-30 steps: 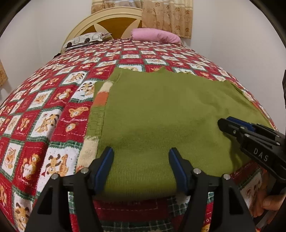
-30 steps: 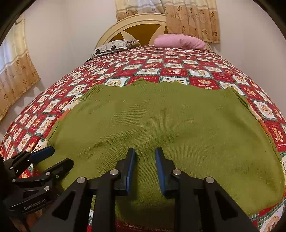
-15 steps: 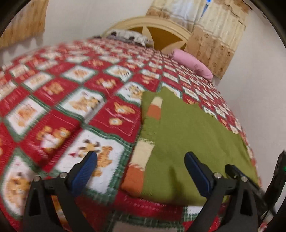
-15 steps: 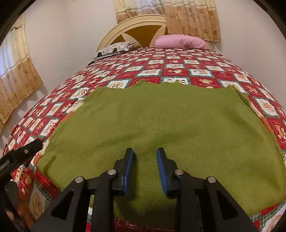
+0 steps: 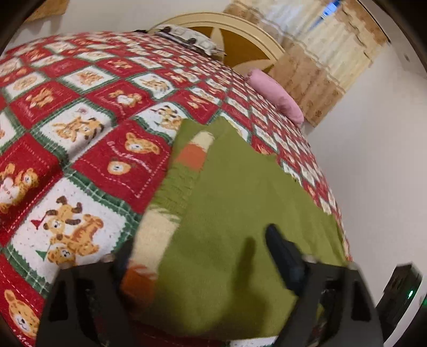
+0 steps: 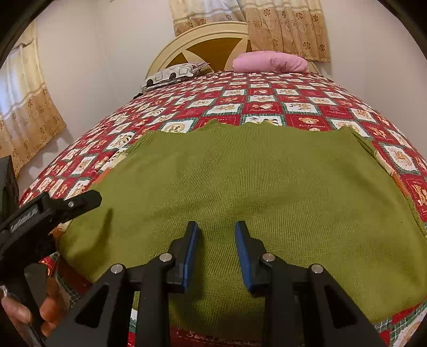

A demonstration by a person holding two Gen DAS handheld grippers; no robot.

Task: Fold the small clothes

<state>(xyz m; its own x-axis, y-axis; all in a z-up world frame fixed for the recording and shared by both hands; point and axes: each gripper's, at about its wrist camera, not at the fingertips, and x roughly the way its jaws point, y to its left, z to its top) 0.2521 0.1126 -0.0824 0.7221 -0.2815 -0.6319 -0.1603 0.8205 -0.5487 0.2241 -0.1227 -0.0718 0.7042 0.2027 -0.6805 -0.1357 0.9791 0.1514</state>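
We see a green sweater lying flat on the bed's quilt, directly ahead of and under both tools. Our right tool hangs over the sweater's near hem with its blue pads set a narrow gap apart, nothing between them. Our left tool is blurred in its own view; its fingers stand wide, straddling the sweater's left edge, where a striped cream-and-orange sleeve runs away from it along the green body. One finger sits over the green knit, the other at the sleeve's outer side; whether they touch the cloth we cannot tell. From the right tool's view, the left tool enters from the left, its tip over the sweater's near left corner. Far ahead of both tools, a pink pillow and a patterned pillow lie against the headboard, with curtains behind.
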